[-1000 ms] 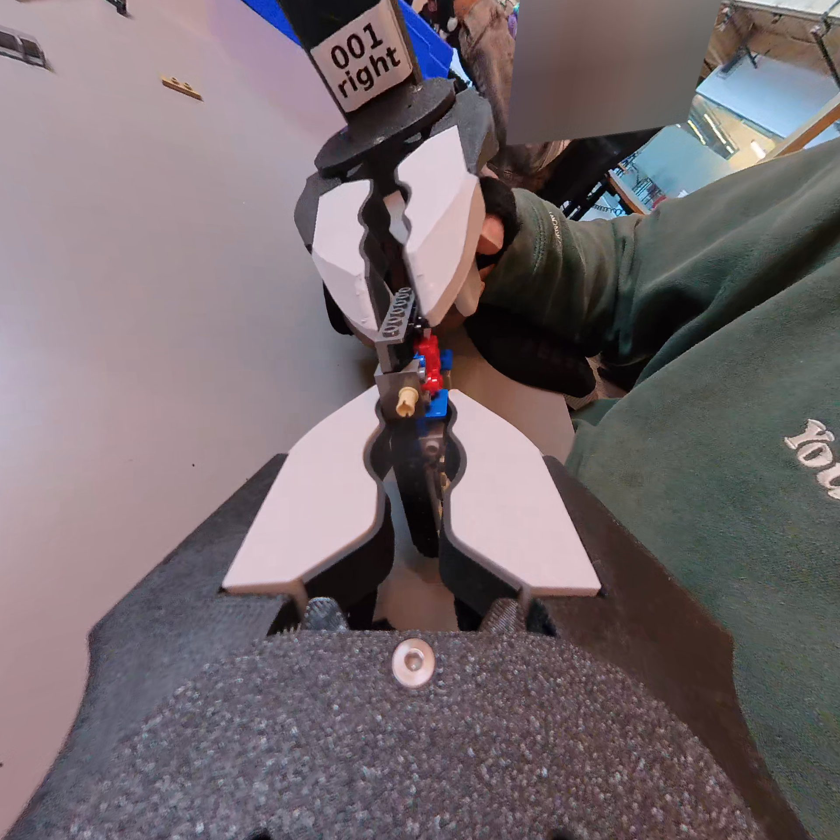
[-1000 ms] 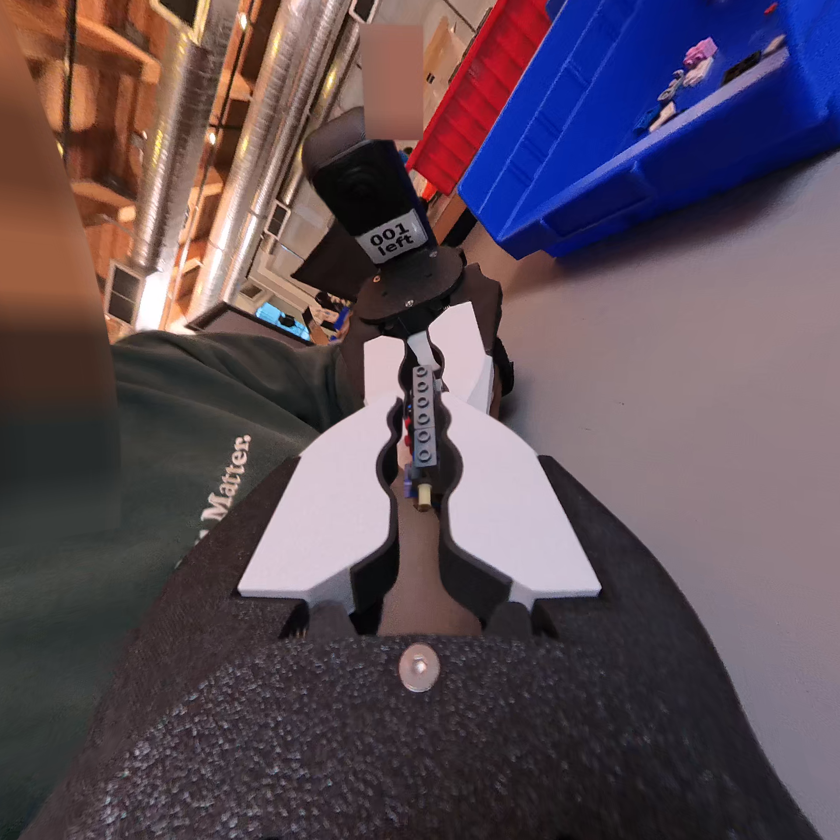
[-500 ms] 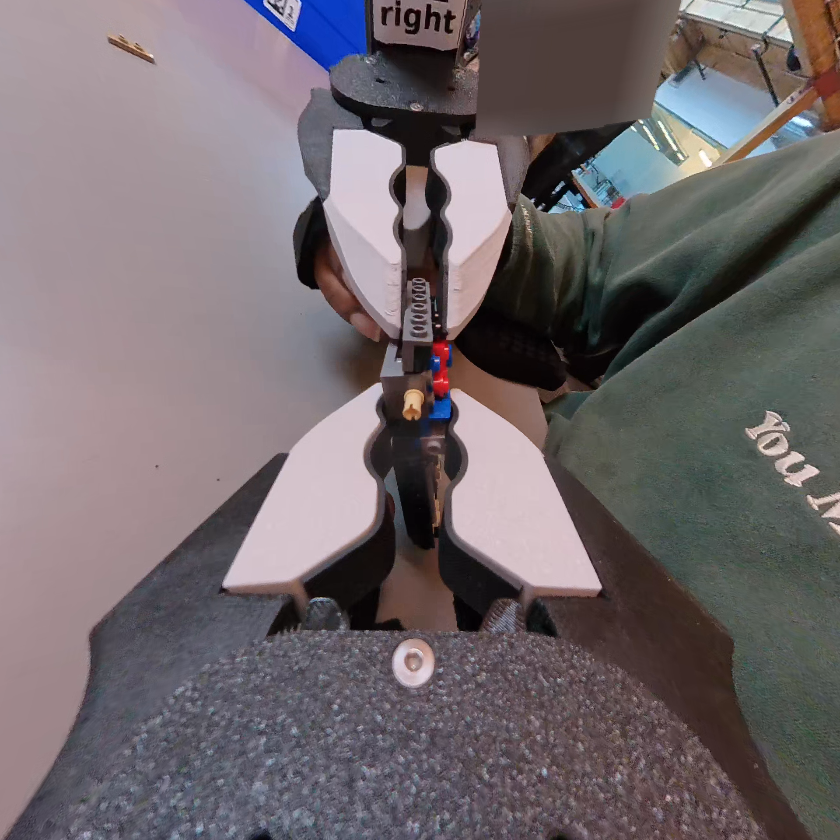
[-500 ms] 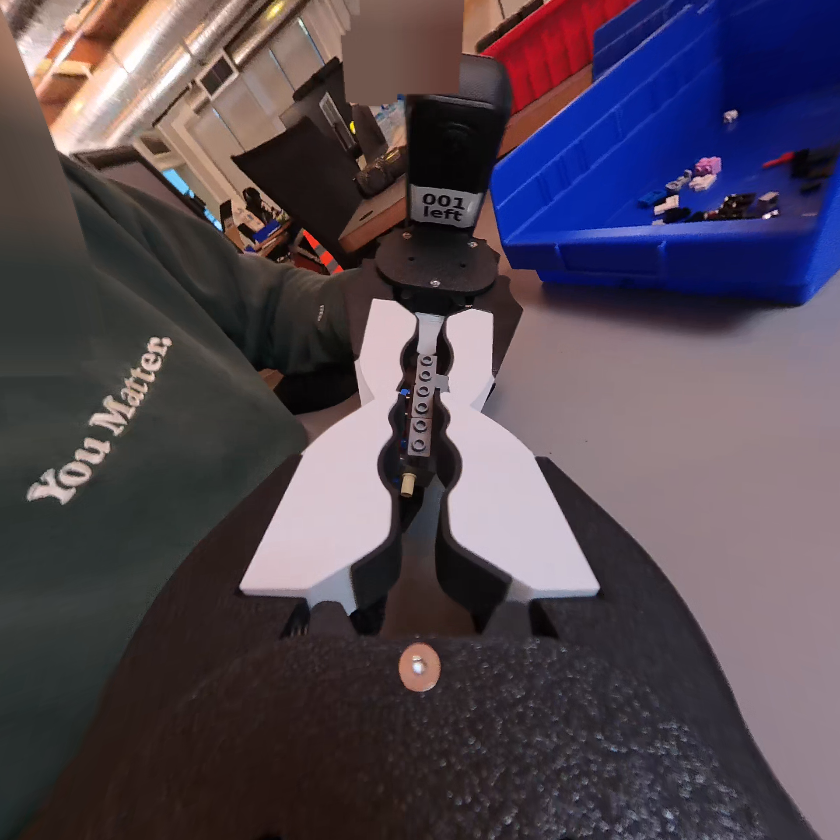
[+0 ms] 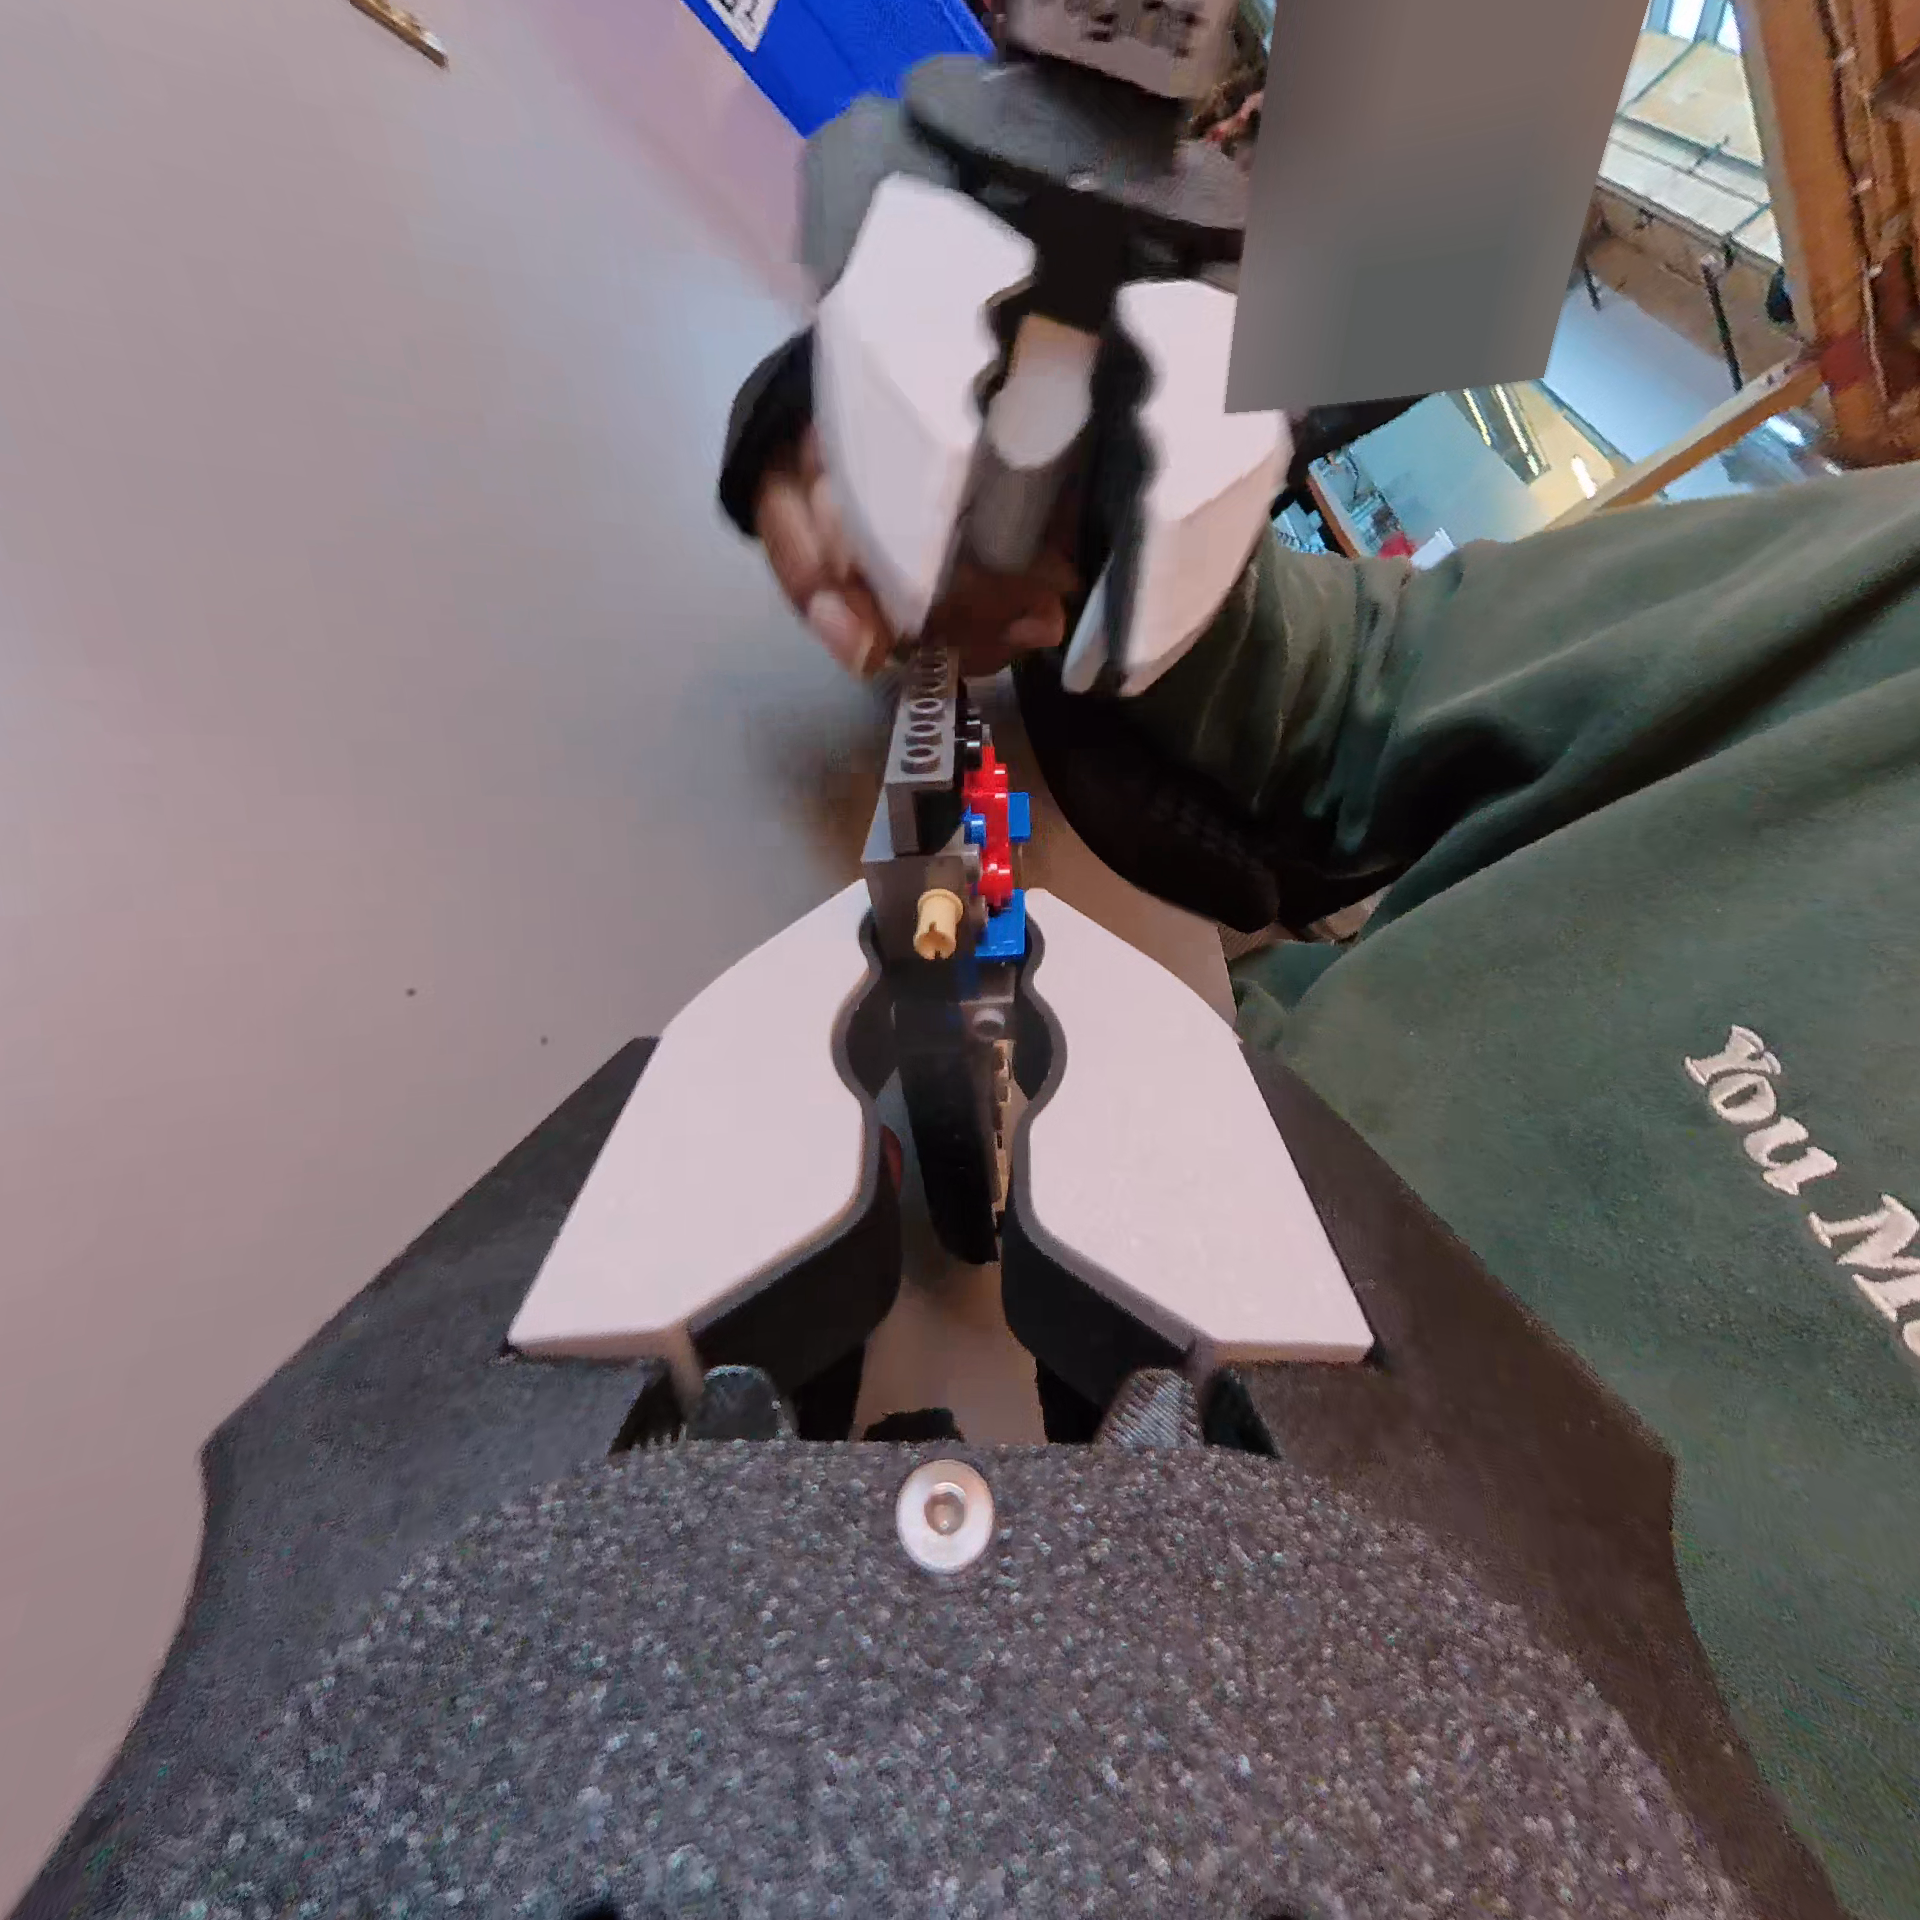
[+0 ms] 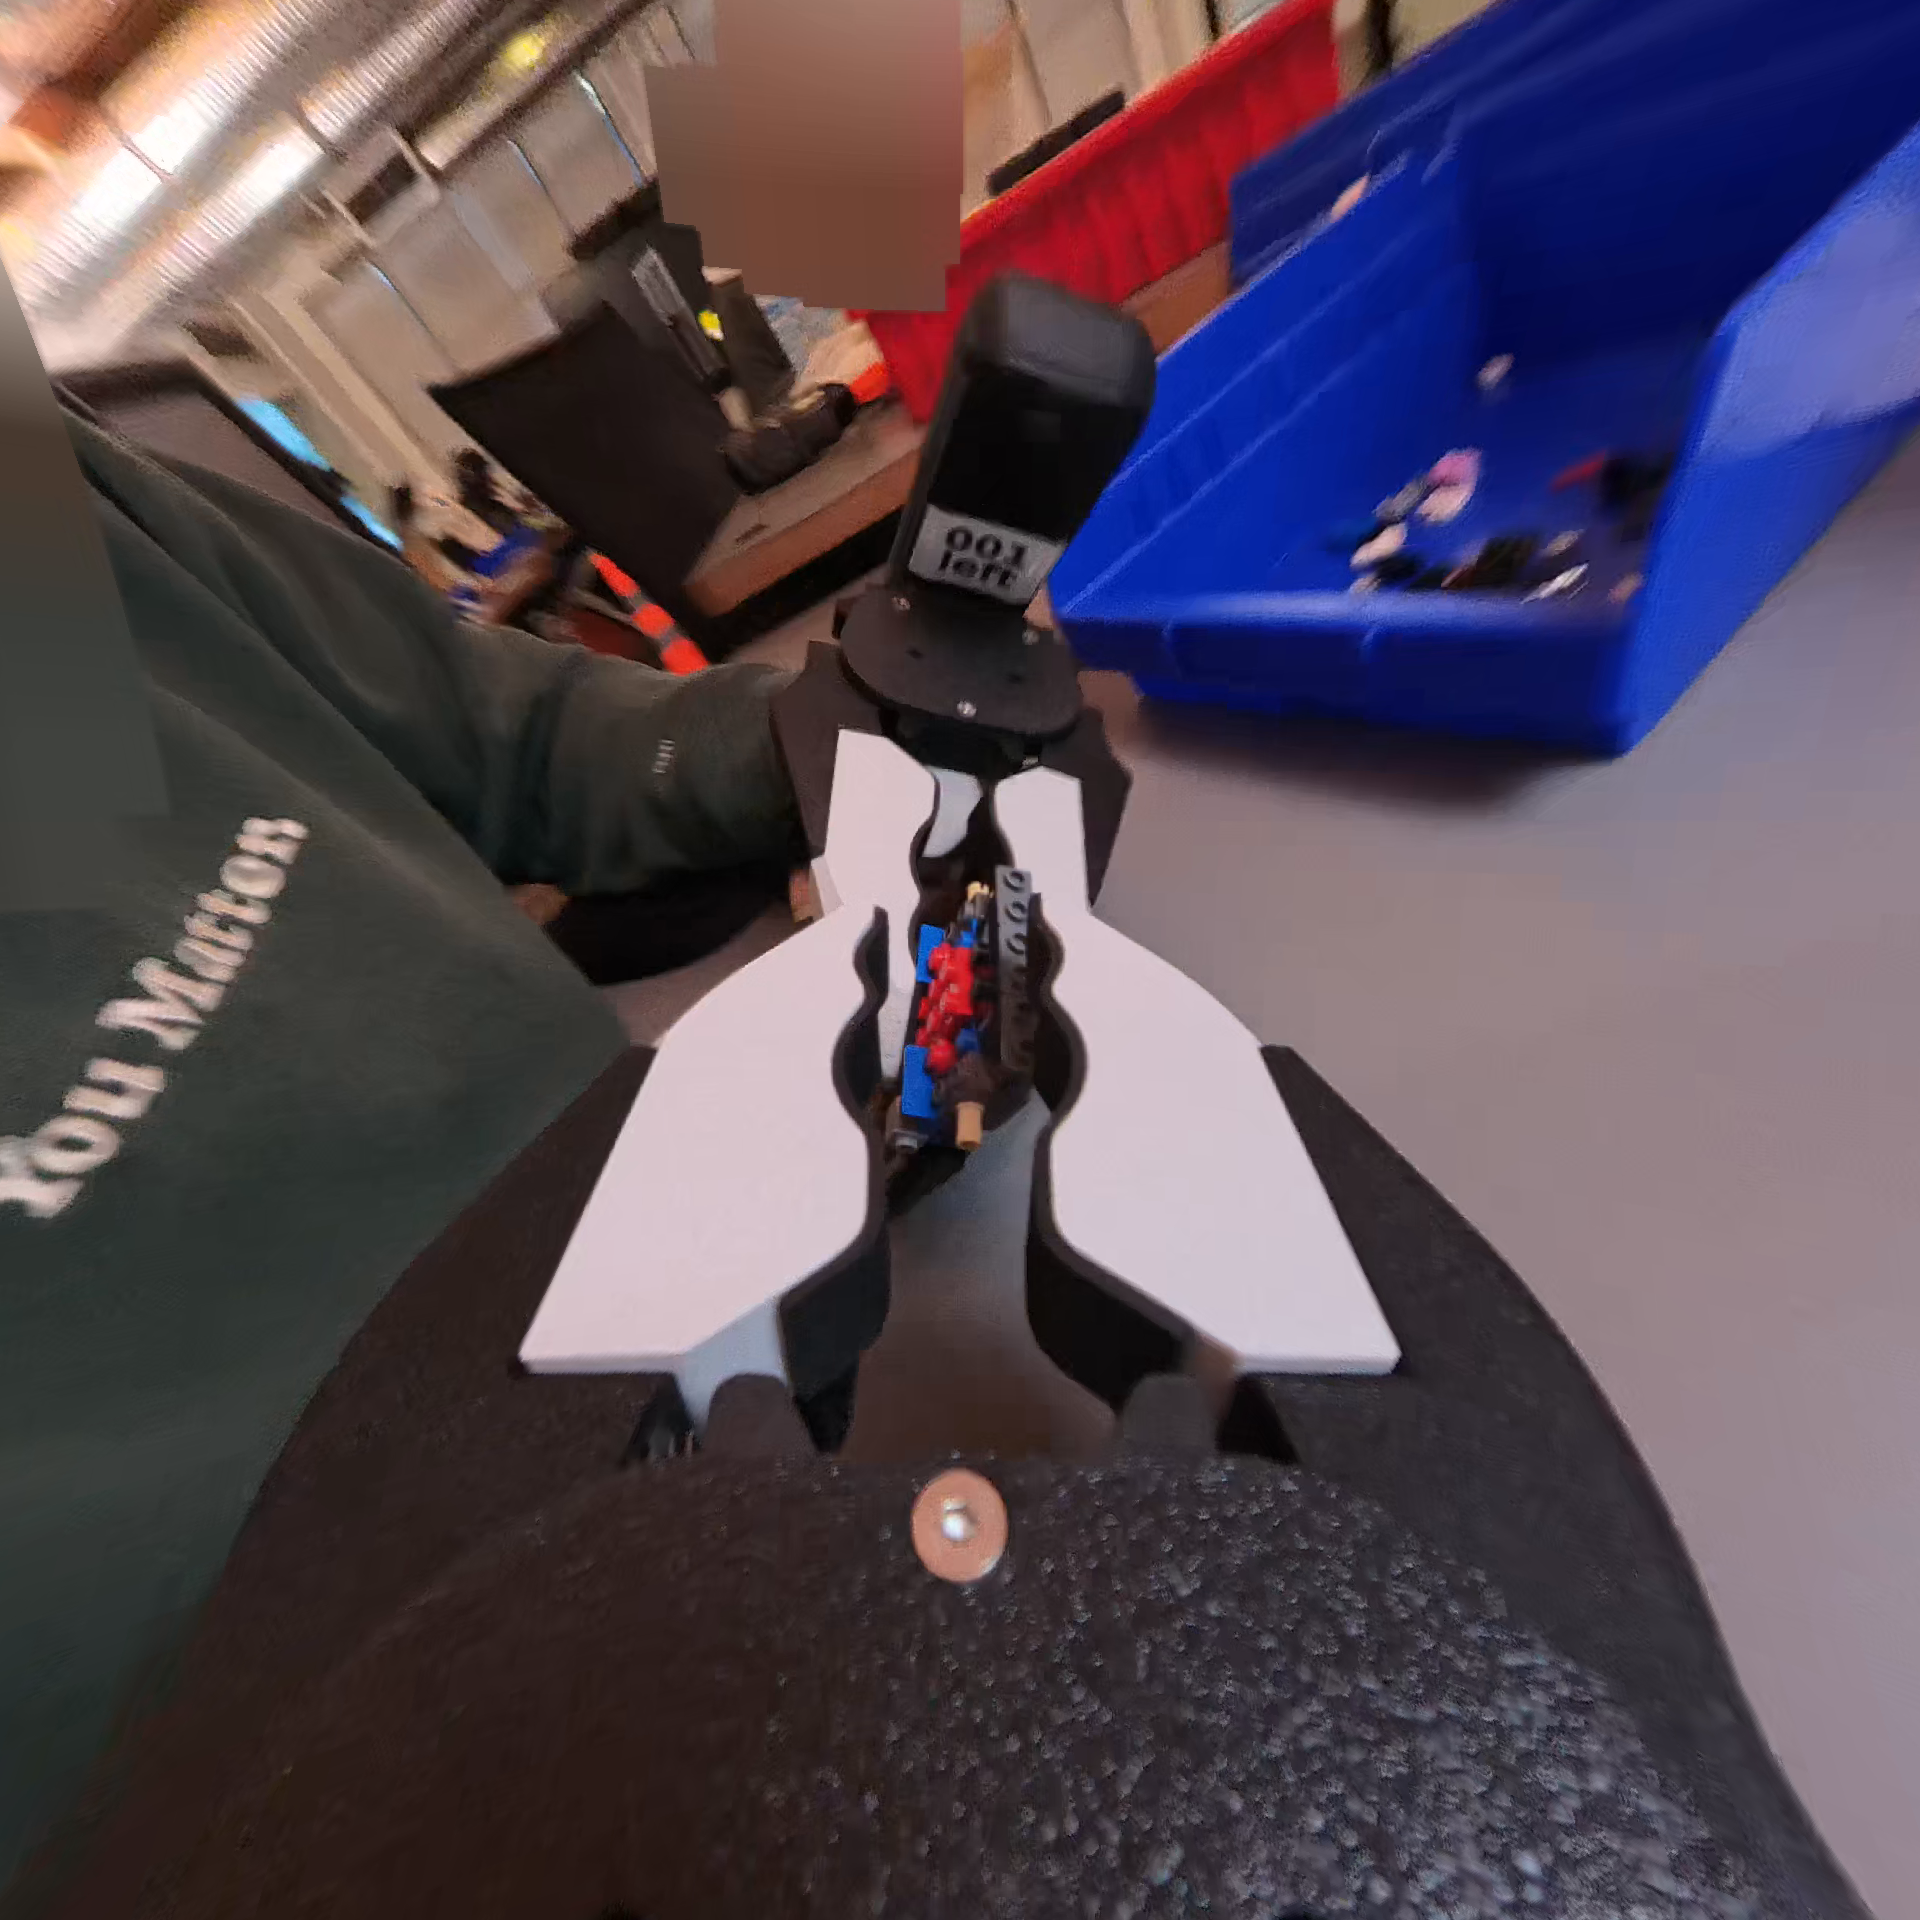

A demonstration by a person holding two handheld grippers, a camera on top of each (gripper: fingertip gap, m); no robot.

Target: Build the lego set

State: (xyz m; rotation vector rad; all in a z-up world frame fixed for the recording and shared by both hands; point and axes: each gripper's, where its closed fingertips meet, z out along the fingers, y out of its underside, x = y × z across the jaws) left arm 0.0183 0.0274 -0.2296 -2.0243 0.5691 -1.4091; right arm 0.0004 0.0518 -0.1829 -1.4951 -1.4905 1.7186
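My left gripper (image 5: 951,914) is shut on a small brick assembly (image 5: 961,831): a black wheel, a dark grey holed beam, red and blue pieces and a tan pin. The beam end sticks out toward my right gripper (image 5: 987,655), which faces it, blurred, with its jaws spread and tips beside the beam's far end. In the right wrist view the assembly (image 6: 961,1018) lies between my right gripper's (image 6: 966,925) open fingers, with a gap on the left side. The left gripper (image 6: 961,883) holds it from beyond.
A grey table (image 5: 312,623) lies below. A blue bin (image 6: 1455,644) with several loose pieces stands at the far right, a red bin (image 6: 1122,208) behind it. A small tan piece (image 5: 400,31) lies far off. A person's green sleeve (image 5: 1558,831) fills one side. My right fingertips sit around 5 centimetres from my left ones.
My right gripper was shut on the grey beam; it has opened and let go, tilting and moving. My left gripper still holds the assembly in the same place.
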